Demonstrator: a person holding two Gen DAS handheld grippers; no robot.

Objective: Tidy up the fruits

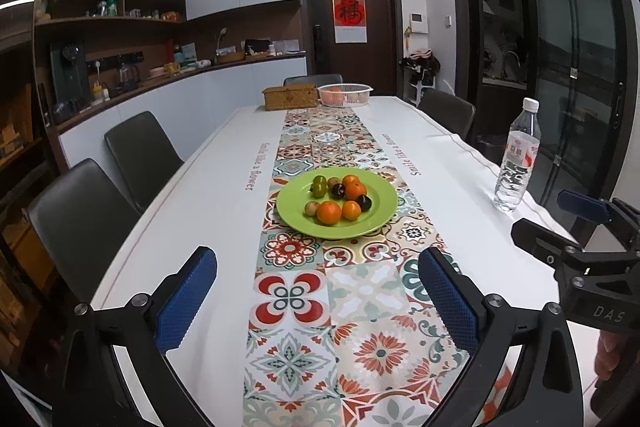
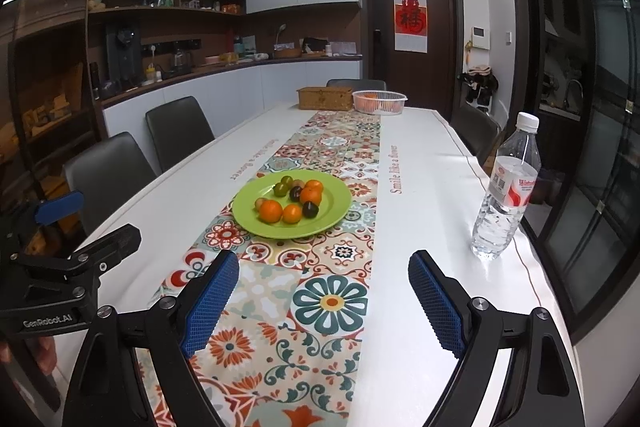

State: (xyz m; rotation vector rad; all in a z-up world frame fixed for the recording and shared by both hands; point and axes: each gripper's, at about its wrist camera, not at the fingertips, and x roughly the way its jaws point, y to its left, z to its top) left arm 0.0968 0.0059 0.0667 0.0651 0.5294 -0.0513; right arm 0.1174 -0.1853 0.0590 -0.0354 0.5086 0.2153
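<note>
A green plate (image 1: 380,215) (image 2: 332,211) sits on the patterned table runner in the middle of the table. It holds several small fruits: oranges (image 1: 329,212) (image 2: 270,210), dark plums (image 1: 338,190) (image 2: 310,209) and greenish fruits (image 1: 319,189) (image 2: 280,189). A white plastic basket (image 1: 345,94) (image 2: 379,101) with orange fruits stands at the far end. My left gripper (image 1: 318,301) is open and empty, above the table short of the plate. My right gripper (image 2: 323,301) is open and empty, likewise short of the plate. Each gripper shows at the edge of the other's view.
A clear water bottle (image 1: 516,157) (image 2: 505,189) stands near the table's right edge. A woven box (image 1: 291,98) (image 2: 324,98) sits beside the basket. Dark chairs (image 1: 140,155) (image 2: 178,133) line the left side and far end. A glass door is on the right.
</note>
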